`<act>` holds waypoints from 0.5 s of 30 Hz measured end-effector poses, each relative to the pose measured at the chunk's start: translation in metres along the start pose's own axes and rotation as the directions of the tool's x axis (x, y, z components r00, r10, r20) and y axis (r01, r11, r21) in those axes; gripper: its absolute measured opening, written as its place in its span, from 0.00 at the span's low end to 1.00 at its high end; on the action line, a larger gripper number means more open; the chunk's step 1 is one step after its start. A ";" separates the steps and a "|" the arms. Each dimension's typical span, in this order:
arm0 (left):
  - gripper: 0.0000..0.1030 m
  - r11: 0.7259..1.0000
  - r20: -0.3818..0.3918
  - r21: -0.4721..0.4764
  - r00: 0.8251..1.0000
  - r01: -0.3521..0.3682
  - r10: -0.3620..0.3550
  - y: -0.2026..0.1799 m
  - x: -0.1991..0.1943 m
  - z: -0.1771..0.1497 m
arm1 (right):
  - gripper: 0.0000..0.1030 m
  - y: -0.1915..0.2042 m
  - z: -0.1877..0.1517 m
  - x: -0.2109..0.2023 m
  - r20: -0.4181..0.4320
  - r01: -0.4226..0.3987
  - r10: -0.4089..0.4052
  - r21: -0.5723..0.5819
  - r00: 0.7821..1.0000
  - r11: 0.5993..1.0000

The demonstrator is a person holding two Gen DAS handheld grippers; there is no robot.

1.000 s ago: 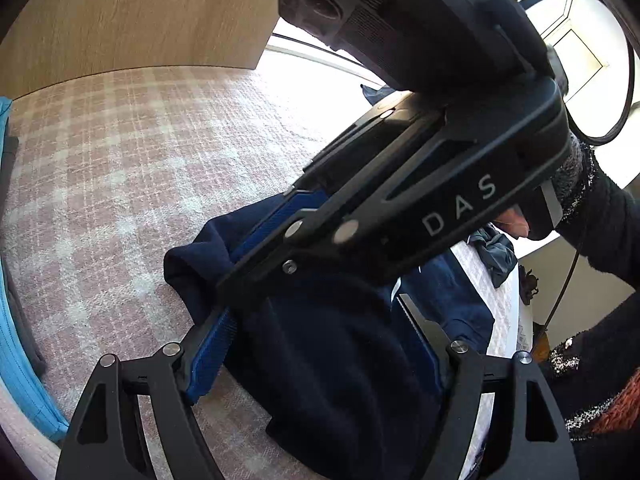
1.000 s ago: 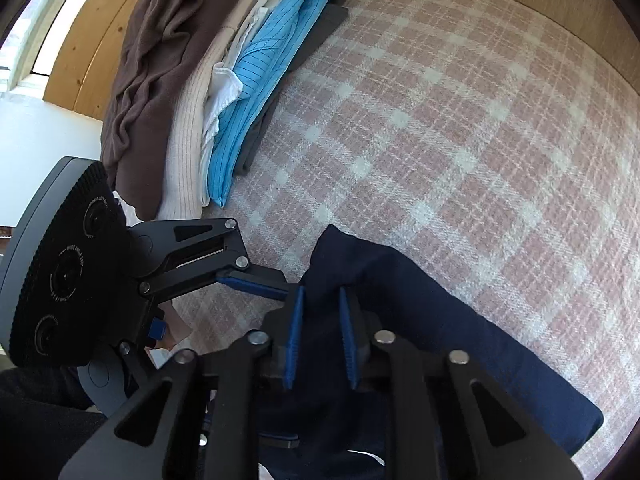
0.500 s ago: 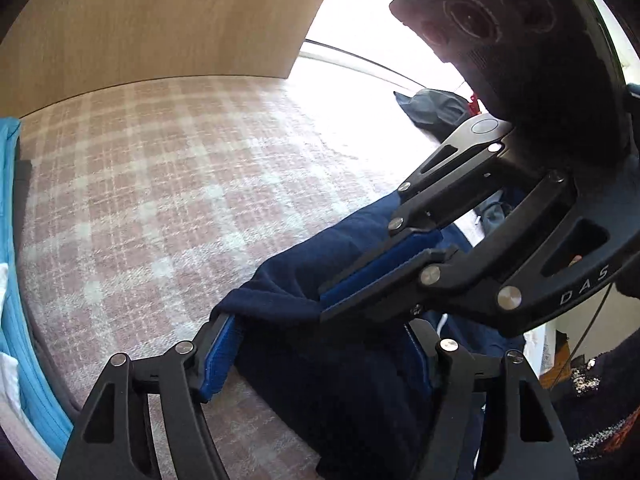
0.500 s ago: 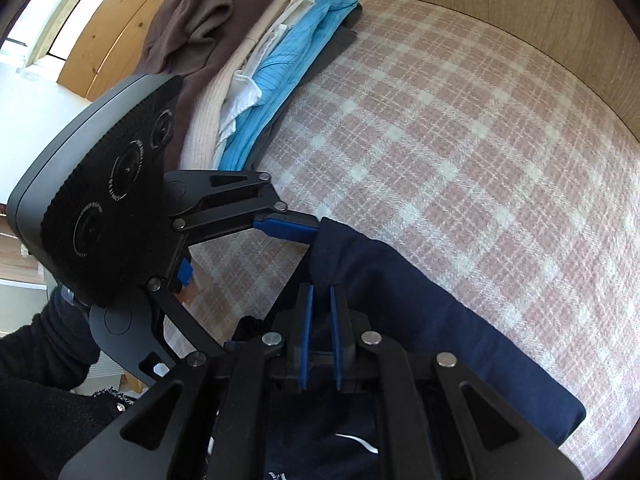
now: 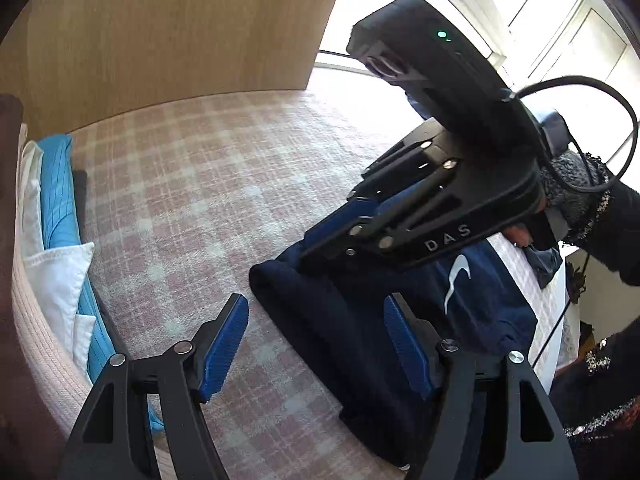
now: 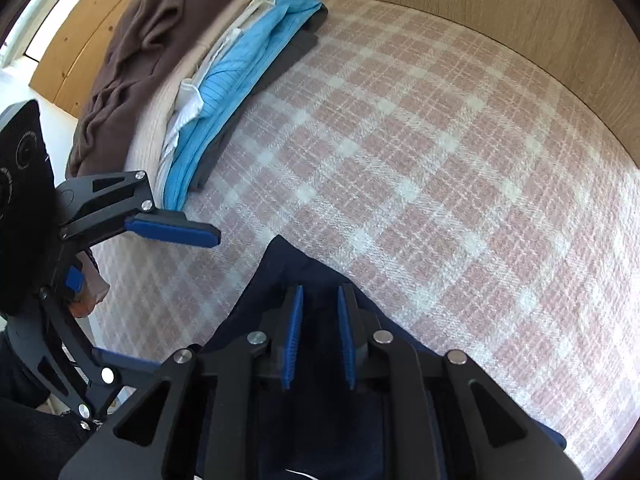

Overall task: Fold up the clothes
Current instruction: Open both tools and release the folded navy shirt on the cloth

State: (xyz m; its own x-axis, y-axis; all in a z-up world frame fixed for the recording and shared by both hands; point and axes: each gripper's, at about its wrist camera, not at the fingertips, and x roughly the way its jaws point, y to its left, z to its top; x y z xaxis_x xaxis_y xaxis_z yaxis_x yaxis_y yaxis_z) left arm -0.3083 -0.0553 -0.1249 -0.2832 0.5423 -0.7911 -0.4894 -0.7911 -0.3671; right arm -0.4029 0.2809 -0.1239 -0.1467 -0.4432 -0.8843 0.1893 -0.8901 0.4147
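A navy sweatshirt with a white swoosh lies folded on the pink plaid bed cover, its rolled edge toward the left. My left gripper stands wide open over that edge, one pad above bare cover and the other above the cloth. From the right, my right gripper reaches down with its tips on the sweatshirt. In the right wrist view the right gripper has its pads a narrow gap apart, with the navy cloth under and between them. The left gripper's upper finger shows beside it.
A stack of folded clothes, brown, beige, white, blue and grey, lies along the bed's left side. A wooden headboard rises behind. More dark clothing lies past the sweatshirt. A person's dark sleeve holds the right gripper.
The right gripper's pads, closest half a second ago, have spread slightly. The left gripper has drawn back and left off the sweatshirt edge, still wide open. The sweatshirt now rests flat.
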 end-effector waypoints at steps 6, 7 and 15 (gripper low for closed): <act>0.68 0.996 -0.073 0.071 0.996 0.052 -0.047 -0.015 0.026 0.013 | 0.19 -0.047 -0.044 -0.063 0.134 -0.025 0.006 0.145 0.991 0.989; 0.68 0.996 -0.089 0.082 0.996 0.023 -0.016 -0.012 0.031 0.011 | 0.19 -0.056 -0.055 -0.071 0.136 -0.011 -0.012 0.169 0.991 0.986; 0.67 0.992 -0.131 0.000 0.984 -0.124 0.123 0.003 0.025 0.010 | 0.15 -0.108 -0.109 -0.074 0.128 0.171 -0.209 0.257 0.970 0.951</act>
State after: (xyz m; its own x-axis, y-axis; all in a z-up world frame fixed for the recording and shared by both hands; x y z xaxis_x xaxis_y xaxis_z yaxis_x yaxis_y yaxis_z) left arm -0.3248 -0.0412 -0.1408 -0.2305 0.3994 -0.8873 -0.4506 -0.8521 -0.2664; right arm -0.3065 0.4212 -0.1263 -0.3060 -0.2575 -0.9165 -0.0950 -0.9497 0.2986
